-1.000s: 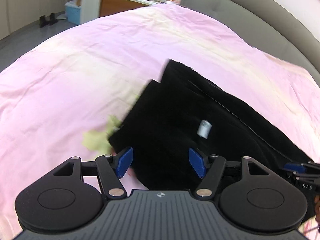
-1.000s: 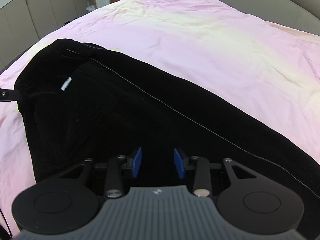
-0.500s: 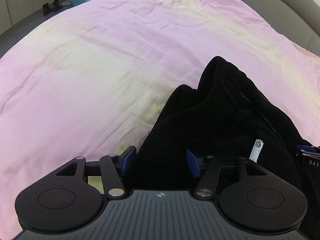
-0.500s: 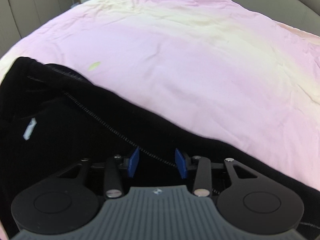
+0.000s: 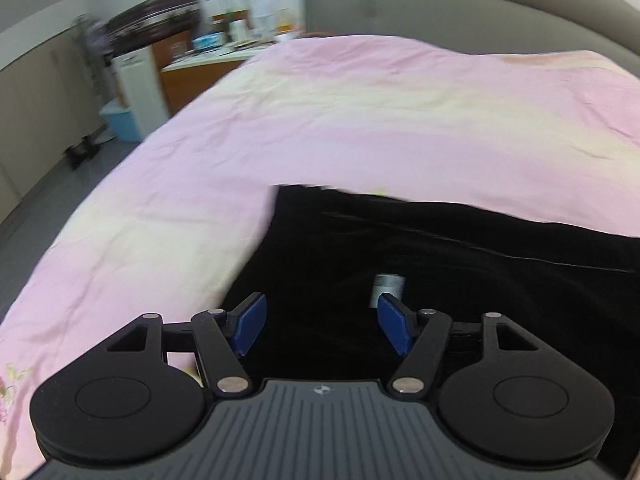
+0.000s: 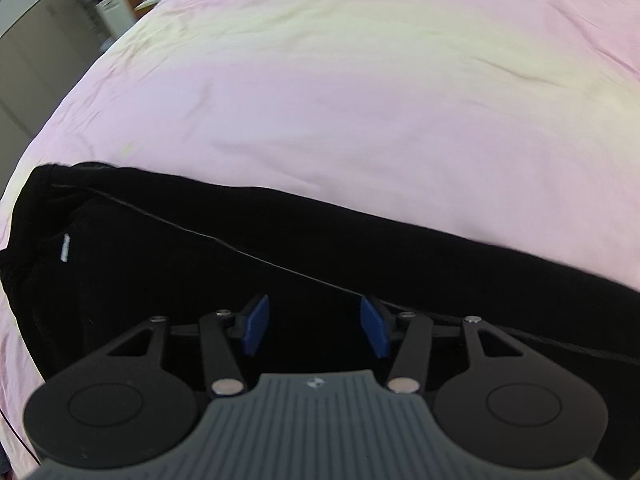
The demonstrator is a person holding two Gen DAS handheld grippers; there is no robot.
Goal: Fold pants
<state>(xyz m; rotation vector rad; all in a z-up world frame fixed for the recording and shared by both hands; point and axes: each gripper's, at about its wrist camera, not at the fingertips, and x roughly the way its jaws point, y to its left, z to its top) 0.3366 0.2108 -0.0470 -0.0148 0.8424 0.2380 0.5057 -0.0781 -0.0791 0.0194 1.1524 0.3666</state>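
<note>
L hand-held gripper (image 5: 322, 322): jaws wide & opening, nothing pinched; black cloth lies under/between the pads, not pressed by them. Points down at the near-left end of the pants.
R hand-held gripper (image 6: 314, 326): jaws about half apart & opening; cloth beneath, no grip visible. Sits over mid-length of the pants, just short of the pale seam line (image 6: 240, 254).
Pants (image 5: 460, 280): black, on the bed, laid as a long band running left to right across both views; looks doubled lengthwise, leg on leg, w/ the seam running along it. Left end near-square in left view, more bunched/rounded in right view.
Tag (image 5: 387, 283): small white label, just beyond the L right pad; also seen at far left in right view (image 6: 64, 247).
Bed (image 5: 360, 128): pink/cream cover, wrinkled, bare beyond the pants.
Bkgd: cabinets, counter w/ clutter, blurred; not relevant.
Step (judged): release after a lengthwise fold or a straightening pull; both jaws letting go w/ cloth lying flat.
Progress (judged): approx. midway; long band not yet folded crosswise.
Next needs (judged): re-grip one end w/ both grippers, pinch all layers at the corners, lift & carry over to the other end, keep edges aligned, lay flat.
Risk: pinching only the top layer; dark cloth hides edges.
</note>
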